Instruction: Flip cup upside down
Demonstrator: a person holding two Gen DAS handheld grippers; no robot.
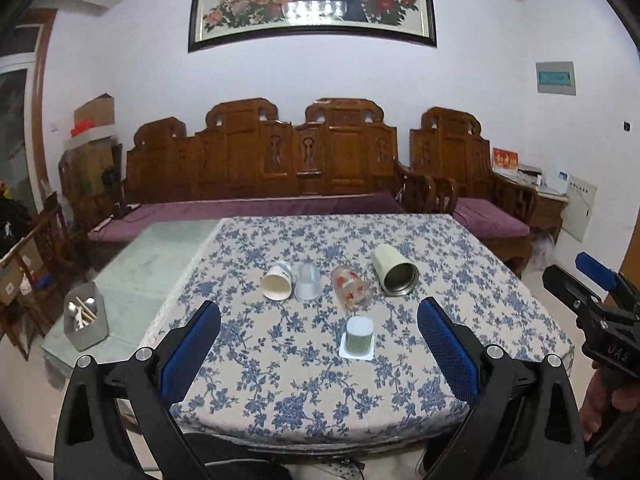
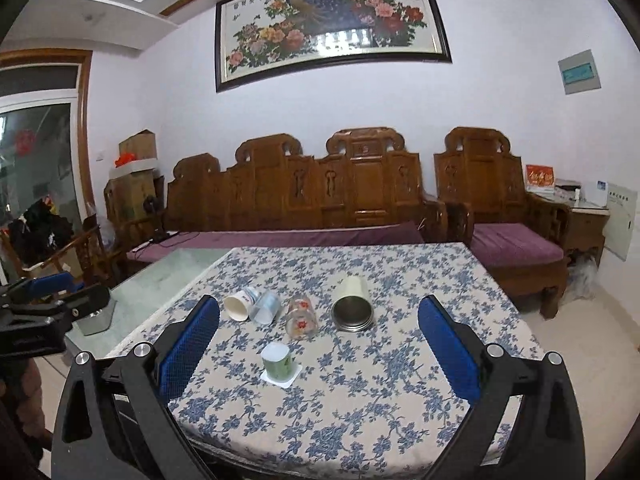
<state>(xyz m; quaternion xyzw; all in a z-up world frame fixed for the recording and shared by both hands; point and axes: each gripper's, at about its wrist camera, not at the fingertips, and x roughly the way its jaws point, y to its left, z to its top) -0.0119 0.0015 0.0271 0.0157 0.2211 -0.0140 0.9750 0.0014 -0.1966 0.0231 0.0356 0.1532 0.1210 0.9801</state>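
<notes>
Hovering open over the cups

Standing bottom-up on a white square coaster (image 1: 356,350), the green cup (image 1: 359,335) sits toward the table's (image 1: 500,300) near edge. Behind it four cups lie in a row: paper cup (image 1: 277,280), clear cup (image 1: 307,281), flowered glass (image 1: 351,288), cream tumbler (image 1: 394,269). The left gripper (image 1: 318,354) and right gripper (image 2: 318,354) are spread wide, holding nothing.
</notes>
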